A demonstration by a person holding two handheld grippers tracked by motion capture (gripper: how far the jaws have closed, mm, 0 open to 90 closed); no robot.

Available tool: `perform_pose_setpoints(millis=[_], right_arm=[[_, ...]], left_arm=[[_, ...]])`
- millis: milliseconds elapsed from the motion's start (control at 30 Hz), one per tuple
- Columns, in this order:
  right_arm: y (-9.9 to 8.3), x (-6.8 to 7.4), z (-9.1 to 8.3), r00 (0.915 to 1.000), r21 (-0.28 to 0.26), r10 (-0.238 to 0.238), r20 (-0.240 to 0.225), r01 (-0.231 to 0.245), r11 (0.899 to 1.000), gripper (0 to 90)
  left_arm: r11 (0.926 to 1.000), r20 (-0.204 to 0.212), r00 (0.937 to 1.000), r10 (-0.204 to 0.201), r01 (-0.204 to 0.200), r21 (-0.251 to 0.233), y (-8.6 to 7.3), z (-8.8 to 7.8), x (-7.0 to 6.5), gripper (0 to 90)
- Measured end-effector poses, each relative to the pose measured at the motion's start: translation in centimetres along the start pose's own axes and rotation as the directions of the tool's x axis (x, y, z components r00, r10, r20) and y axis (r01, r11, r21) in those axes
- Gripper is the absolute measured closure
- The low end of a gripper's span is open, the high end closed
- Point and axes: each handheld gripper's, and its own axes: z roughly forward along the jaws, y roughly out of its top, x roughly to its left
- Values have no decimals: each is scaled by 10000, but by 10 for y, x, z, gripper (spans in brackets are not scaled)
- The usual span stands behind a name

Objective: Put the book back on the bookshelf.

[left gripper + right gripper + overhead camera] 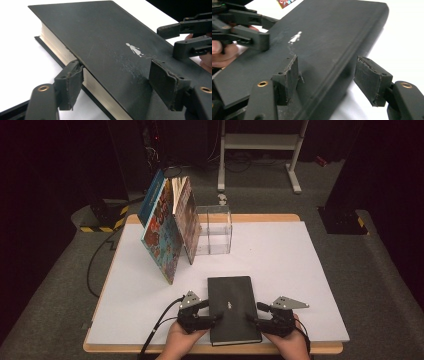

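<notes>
Both grippers sit at the near edge of the table [310,270], w/ my black book [232,307] between them. Book lies flat near the front edge, middle of the table, w/ a small white figure [134,49] on its cover.

Left gripper [214,319] comes at the book's page side. In the left gripper view I see one jaw by the pages and the other over the cover. Jaws straddle that edge; I can't tell if the pads press on it.

Right gripper [251,318] comes at the spine side. In the right gripper view one jaw rests over the cover, the other hangs off to the side of the spine w/ white table showing in the gap. I read it as open, book edge between the jaws, not pinched.

My hands hold both grippers from below, at the table's front lip.

Farther back, left of middle, a few bright picture books [167,227] lean tilted against a clear box [216,230]. They're well apart from the black book. Rest of the white top is bare, grey floor around it.
</notes>
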Motion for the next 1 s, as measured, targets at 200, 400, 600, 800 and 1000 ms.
perform_pose_setpoints(millis=[200,400,600,800,1000], right_arm=[[2,-3,3,9986,-147,100,522,-92,9998,324],[6,-11,5,9966,-161,580,585,-571,9982,308],[6,-7,7,9952,172,835,518,-845,9963,272],[23,-1,24,9958,416,262,882,-299,9987,276],[22,-2,24,9964,22,228,818,-231,9997,309]], left_arm=[[9993,246,9995,208,-216,303,19,17,12,335],[9997,240,9995,197,-200,119,21,22,16,342],[9998,143,9997,204,-203,-47,17,19,17,346],[9999,-150,9999,57,-59,-120,18,11,28,345],[9988,-230,9986,482,-484,-79,24,4,25,344]])
